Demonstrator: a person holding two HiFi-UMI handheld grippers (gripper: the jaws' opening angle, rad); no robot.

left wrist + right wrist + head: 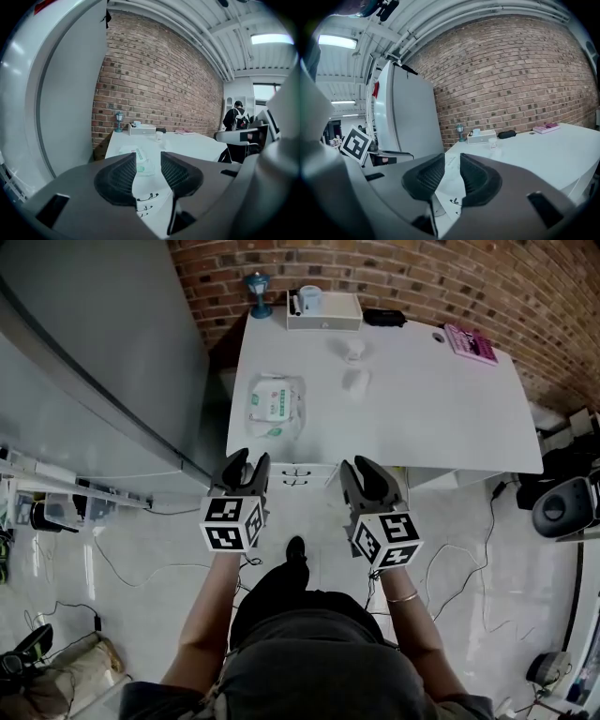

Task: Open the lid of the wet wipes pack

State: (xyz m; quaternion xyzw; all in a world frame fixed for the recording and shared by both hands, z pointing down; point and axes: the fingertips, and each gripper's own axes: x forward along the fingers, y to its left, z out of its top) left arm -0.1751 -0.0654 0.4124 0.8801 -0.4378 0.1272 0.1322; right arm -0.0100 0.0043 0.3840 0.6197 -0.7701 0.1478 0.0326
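We stand short of the white table's (450,427) near edge, both grippers out over the floor, so the opening has not begun. The left gripper (247,465) hangs by the near left corner with its jaws spread wide and nothing between them. The right gripper (367,471) sits towards the middle of the near edge, its jaws apart by a narrower gap and also empty. The wet wipes pack (274,406) lies flat close to the table's left edge, a little nearer the front than the back, and its lid looks closed. It looks to us like a soft, loose pack, so if we pry at the lid with one jaw and nothing pins it, it will probably slide or fold. A push leftwards could send it over that edge. The grey cabinet (94,362) stands just beside the left edge and may crowd our left gripper. Reaching across with the right could knock the two grippers together above the pack.
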